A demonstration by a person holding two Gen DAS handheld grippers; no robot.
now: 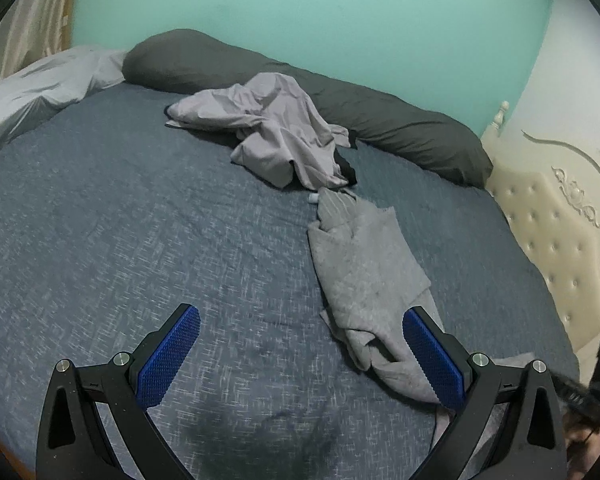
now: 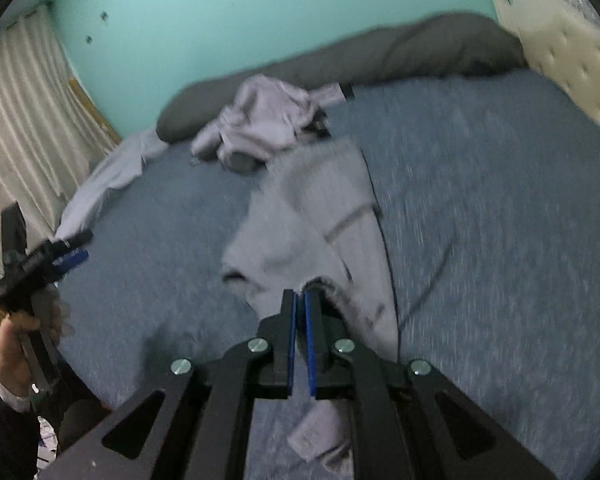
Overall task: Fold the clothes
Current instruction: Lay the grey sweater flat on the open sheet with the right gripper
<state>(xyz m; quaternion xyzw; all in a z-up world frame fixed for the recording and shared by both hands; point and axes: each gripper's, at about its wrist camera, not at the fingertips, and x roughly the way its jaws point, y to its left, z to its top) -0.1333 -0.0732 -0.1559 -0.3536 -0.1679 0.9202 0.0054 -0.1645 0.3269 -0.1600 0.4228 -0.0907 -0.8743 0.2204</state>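
Folding has barely begun: the right gripper (image 2: pixel 300 294), fingers pinched on the crumpled grey knit garment (image 1: pixel 364 276) lying on the blue bed (image 1: pixel 120 240), the left gripper (image 1: pixel 300 332) wide and empty, the lilac heap (image 1: pixel 276 128) untouched.

- Bed (image 1: pixel 140 240): blue-grey heathered cover.
- Dark bolster (image 1: pixel 340 100): along the far edge by the wall.
- Pale pillow (image 1: pixel 40 88): far left corner, touching the bolster.
- Lilac garment (image 1: pixel 272 128): crumpled, partly on the bolster.
- Grey garment (image 1: pixel 360 272): stretched out, just beside the lilac one.
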